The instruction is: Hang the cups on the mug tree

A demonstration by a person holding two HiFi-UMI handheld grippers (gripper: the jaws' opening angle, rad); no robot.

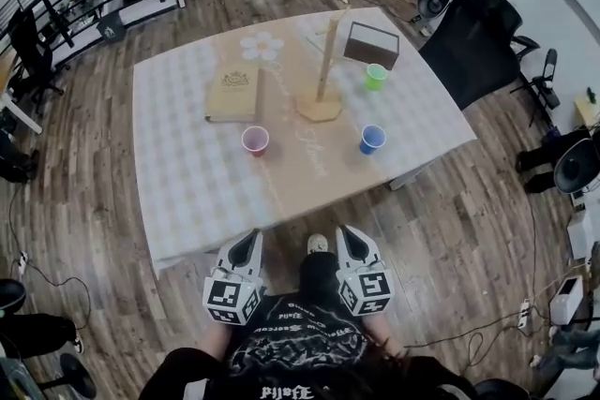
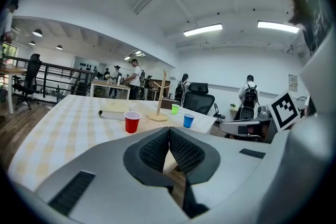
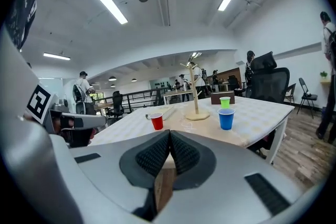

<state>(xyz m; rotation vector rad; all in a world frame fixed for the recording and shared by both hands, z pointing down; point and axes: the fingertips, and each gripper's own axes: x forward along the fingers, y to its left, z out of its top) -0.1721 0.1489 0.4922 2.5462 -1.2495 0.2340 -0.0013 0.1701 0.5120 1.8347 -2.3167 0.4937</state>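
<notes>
A wooden mug tree point(image 1: 322, 61) stands bare on the table's middle strip, also seen as the mug tree point(image 2: 160, 96) and the mug tree point(image 3: 195, 89). Three cups stand upright around it: a red cup point(image 1: 255, 140) point(image 2: 132, 122) point(image 3: 157, 121) at front left, a blue cup point(image 1: 372, 139) point(image 2: 188, 120) point(image 3: 226, 118) at front right, and a green cup point(image 1: 376, 76) point(image 2: 175, 108) point(image 3: 225, 102) to its right. My left gripper point(image 1: 250, 244) point(image 2: 169, 131) and right gripper point(image 1: 351, 239) point(image 3: 170, 135) hover short of the table's near edge, both shut and holding nothing.
A tan book point(image 1: 232, 92) lies left of the tree and a brown box point(image 1: 371, 44) stands behind the green cup. The checkered table point(image 1: 187, 173) sits on a wood floor. A black office chair point(image 1: 483, 37) stands at the right. People stand at desks far behind.
</notes>
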